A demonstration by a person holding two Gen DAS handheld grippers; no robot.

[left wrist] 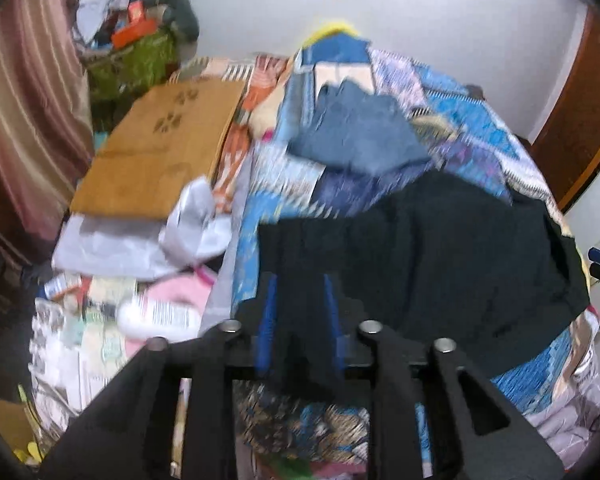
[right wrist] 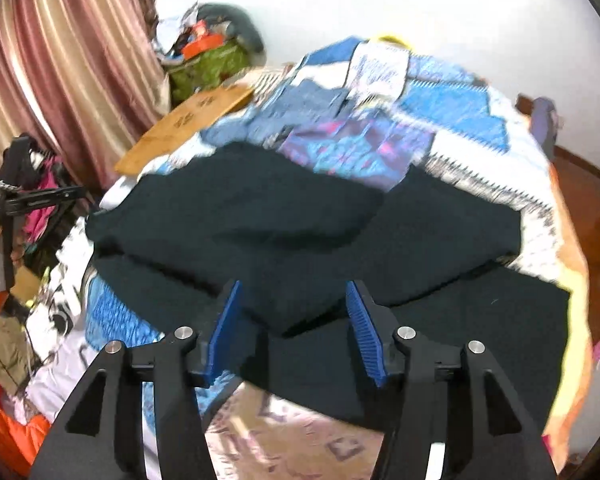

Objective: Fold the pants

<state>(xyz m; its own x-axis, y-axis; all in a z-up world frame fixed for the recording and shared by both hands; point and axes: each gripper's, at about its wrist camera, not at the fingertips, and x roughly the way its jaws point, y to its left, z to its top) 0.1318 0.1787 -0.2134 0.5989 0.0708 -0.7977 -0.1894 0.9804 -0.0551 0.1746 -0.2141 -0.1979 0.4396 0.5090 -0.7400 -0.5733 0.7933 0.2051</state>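
Black pants [right wrist: 300, 232] lie spread on a blue patchwork bedspread [right wrist: 452, 108], partly folded over themselves. In the left wrist view my left gripper [left wrist: 300, 284] is shut on a fold of the black pants [left wrist: 420, 248], with the cloth pinched between its blue pads [left wrist: 269, 312] and hanging down below them. In the right wrist view my right gripper [right wrist: 294, 288] is open just above the near part of the pants, with nothing between its blue pads [right wrist: 360, 328]. The left gripper also shows at the left edge of the right wrist view [right wrist: 12, 200].
Folded blue jeans [left wrist: 360, 132] lie further back on the bed. A flat cardboard sheet [left wrist: 160, 148] and grey bags [left wrist: 140, 240] lie at the bed's left side, with clutter below. Striped curtains [right wrist: 60, 60] hang at left. A wooden door [left wrist: 580, 112] is at right.
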